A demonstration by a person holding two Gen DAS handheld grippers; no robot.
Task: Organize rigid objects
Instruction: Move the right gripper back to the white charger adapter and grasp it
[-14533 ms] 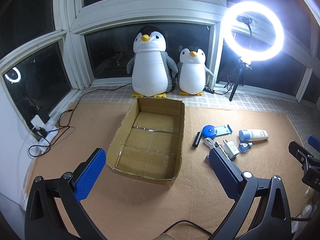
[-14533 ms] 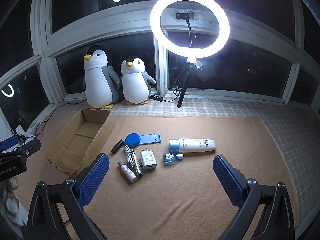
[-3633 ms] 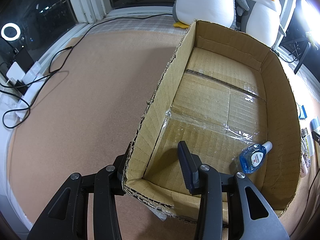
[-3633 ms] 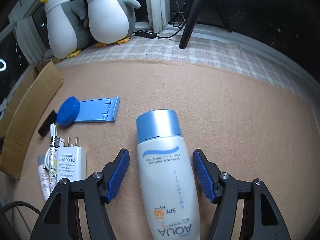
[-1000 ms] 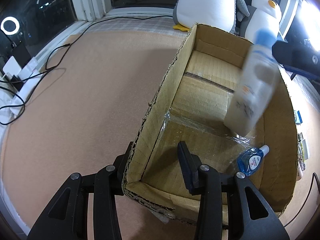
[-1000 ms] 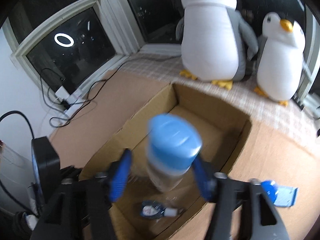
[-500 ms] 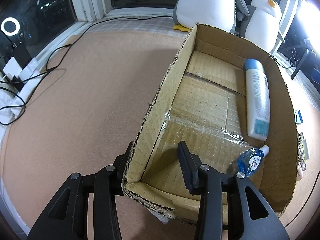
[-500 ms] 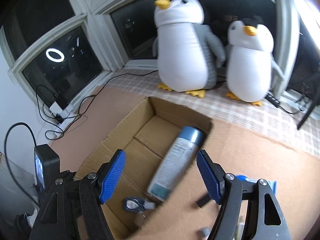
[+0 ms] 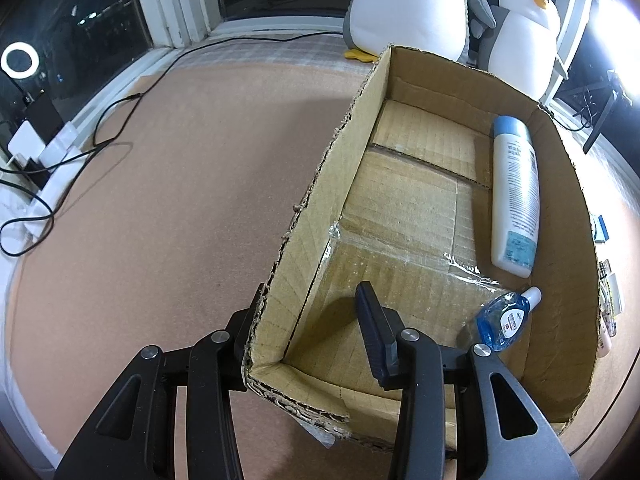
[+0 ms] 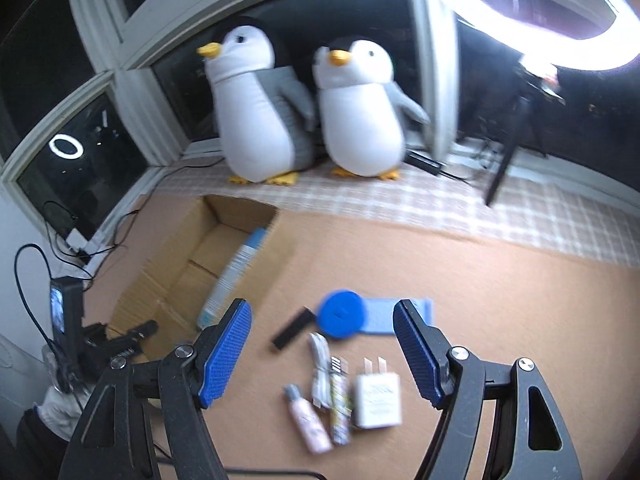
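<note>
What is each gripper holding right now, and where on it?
Left gripper clamps the cardboard box by its near-left wall; right gripper is open, holding nothing.

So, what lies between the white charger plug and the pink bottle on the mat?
In the right wrist view, a white cable and a patterned tube lie side by side between the charger plug and the pink bottle.
</note>
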